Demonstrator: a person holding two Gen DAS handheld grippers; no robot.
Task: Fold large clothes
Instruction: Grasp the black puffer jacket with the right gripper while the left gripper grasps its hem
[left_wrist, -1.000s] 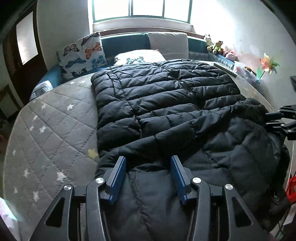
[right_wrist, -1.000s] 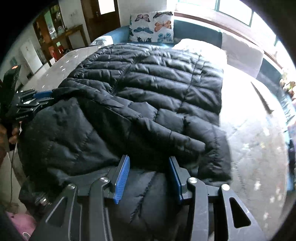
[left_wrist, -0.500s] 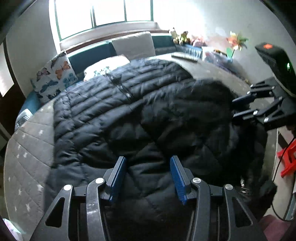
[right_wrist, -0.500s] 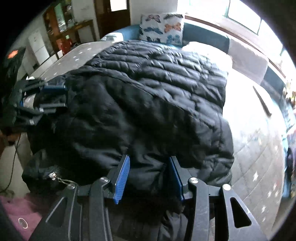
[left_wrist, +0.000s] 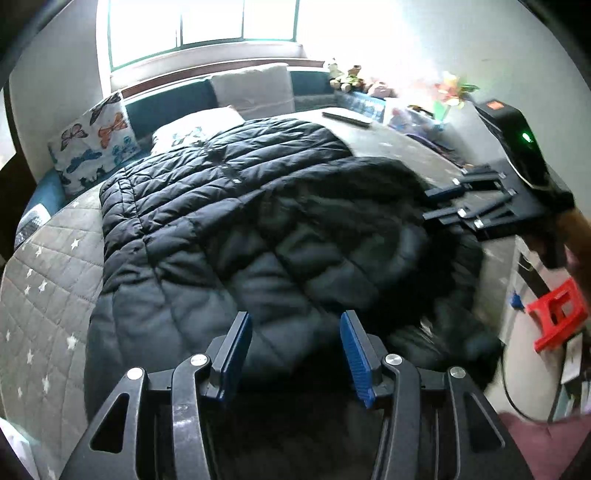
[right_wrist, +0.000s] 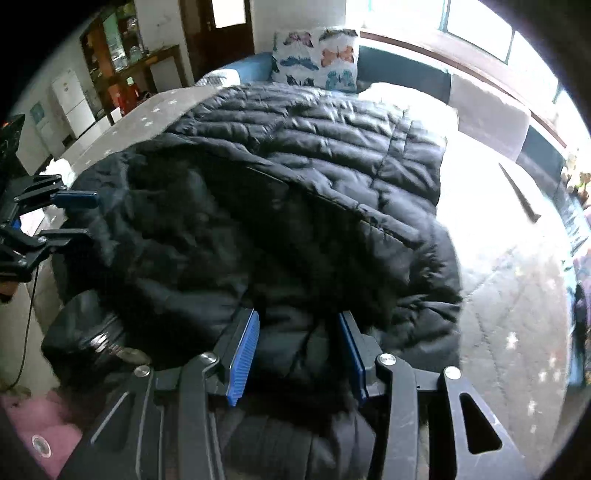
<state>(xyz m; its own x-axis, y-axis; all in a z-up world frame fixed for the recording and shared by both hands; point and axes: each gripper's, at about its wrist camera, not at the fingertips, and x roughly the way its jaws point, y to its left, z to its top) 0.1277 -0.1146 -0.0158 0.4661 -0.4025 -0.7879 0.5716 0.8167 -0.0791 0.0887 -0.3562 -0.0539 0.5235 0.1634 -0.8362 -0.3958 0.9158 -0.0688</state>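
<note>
- Black quilted puffer coat (left_wrist: 236, 221) sprawls across the grey star-patterned mattress (left_wrist: 48, 280), its far end laid flat towards the butterfly cushion (left_wrist: 92, 147) and the window.
- Near end of the coat is bunched up into a mound, doubled over the flat part, and a dark lump of it hangs off the bed's near edge.
- Left gripper (left_wrist: 295, 347) has its blue pads about halfway apart, with padded fabric filling the gap between them; it seems to be gripping a thick fold, though I can't see the pads actually biting.
- Right gripper (right_wrist: 297, 350) sits the same way, jaws half spread with a wad of coat between the blue pads, pressed against both.
- From the left camera, the right gripper shows at the coat's right edge, fingers pointing into the fabric, a hand (left_wrist: 576, 236) behind it.
- Red stool (left_wrist: 557, 314) stands on the floor off to the right.
</note>
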